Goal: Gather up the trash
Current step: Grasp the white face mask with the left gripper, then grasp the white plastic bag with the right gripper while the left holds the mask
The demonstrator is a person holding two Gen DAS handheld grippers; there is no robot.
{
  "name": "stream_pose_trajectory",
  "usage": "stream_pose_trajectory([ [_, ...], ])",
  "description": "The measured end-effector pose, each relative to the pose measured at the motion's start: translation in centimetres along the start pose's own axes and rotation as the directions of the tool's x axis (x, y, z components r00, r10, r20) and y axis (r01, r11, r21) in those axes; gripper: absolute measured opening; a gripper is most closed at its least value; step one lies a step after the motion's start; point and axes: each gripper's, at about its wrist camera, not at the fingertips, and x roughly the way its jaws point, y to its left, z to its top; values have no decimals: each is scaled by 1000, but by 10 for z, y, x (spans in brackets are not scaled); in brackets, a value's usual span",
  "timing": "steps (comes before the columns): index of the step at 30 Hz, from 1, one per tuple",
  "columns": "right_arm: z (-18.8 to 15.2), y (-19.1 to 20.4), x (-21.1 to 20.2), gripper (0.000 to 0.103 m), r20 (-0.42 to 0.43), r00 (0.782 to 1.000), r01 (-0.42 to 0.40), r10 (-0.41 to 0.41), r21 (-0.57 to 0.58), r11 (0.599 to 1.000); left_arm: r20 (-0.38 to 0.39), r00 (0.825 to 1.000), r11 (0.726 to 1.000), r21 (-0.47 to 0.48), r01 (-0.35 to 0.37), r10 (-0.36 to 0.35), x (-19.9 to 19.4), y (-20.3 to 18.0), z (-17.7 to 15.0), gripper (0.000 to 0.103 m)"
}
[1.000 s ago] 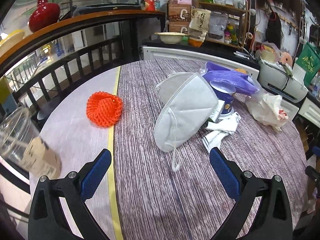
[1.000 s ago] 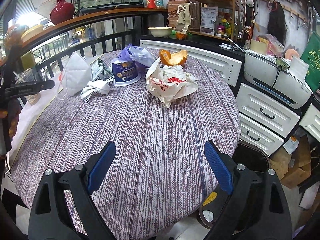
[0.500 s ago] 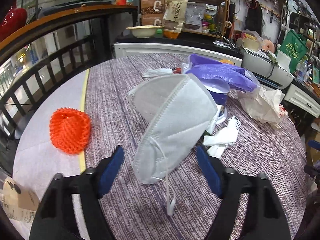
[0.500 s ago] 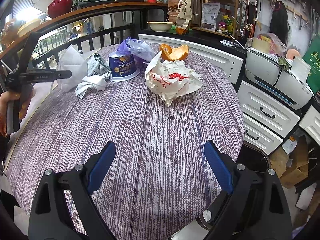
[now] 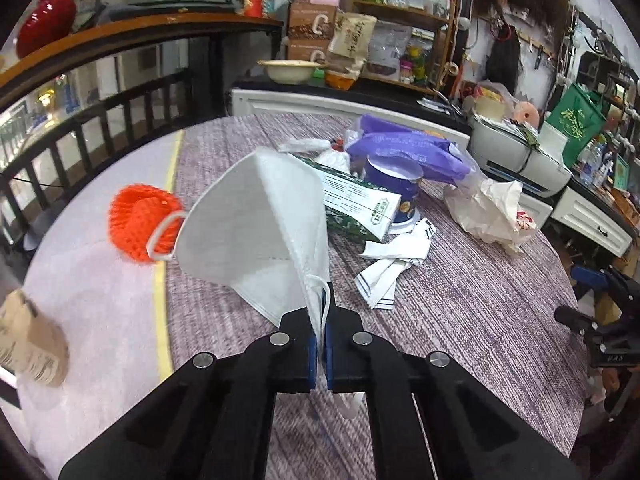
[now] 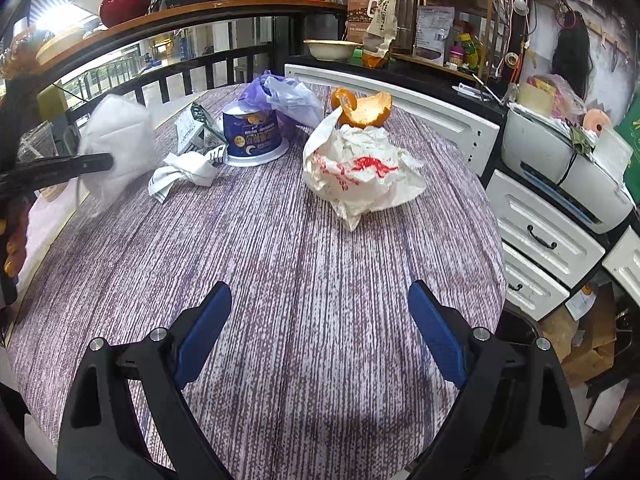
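Note:
My left gripper (image 5: 318,346) is shut on the lower edge of a white face mask (image 5: 260,224) and holds it up above the round table (image 5: 480,312). The mask also shows, blurred, in the right wrist view (image 6: 120,140). My right gripper (image 6: 320,340) is open and empty over the table's near part. Trash on the table: a crumpled white paper wrapper (image 6: 360,168), an orange peel (image 6: 364,110), a blue paper cup (image 6: 252,136), a purple plastic bag (image 6: 288,98), a green-white carton (image 5: 352,208), a crumpled white napkin (image 5: 394,260), an orange foam net (image 5: 140,222).
A clear plastic cup with a paper label (image 5: 32,340) stands at the table's left edge. A dark railing (image 5: 100,128) runs behind the table. White drawers (image 6: 548,236) and a printer (image 6: 572,172) stand to the right. Shelves with goods (image 6: 420,28) are at the back.
My left gripper has closed on the face mask and lifted it, uncovering the carton behind it. The right gripper has stayed open and nearly still.

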Motion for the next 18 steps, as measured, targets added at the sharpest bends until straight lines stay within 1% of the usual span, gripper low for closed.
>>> stream_pose_trajectory([
  [2,8,0,3,89,5,1000,-6,6,-4,1000,25,1000,1000,-15,2,-1,-12,0,-4,4],
  [4,16,1,7,89,10,1000,-2,3,-21,1000,35,999,1000,-26,-14,15,-21,-1,-7,3],
  [8,35,6,21,89,24,999,32,-31,-72,997,51,998,999,-31,-18,20,-35,-6,-16,4],
  [11,49,6,34,89,19,999,52,-50,-91,995,52,999,999,-44,-5,8,-38,-8,-18,4],
  [16,67,8,65,88,-4,994,105,-107,-139,985,42,999,998,-69,5,-2,-36,-6,-22,4],
  [17,68,8,73,88,-10,992,121,-124,-145,982,38,999,997,-71,13,-10,-36,-6,-24,4],
  [18,69,8,78,82,-15,991,133,-137,-149,980,34,999,997,-71,16,-14,-35,-7,-25,4],
])
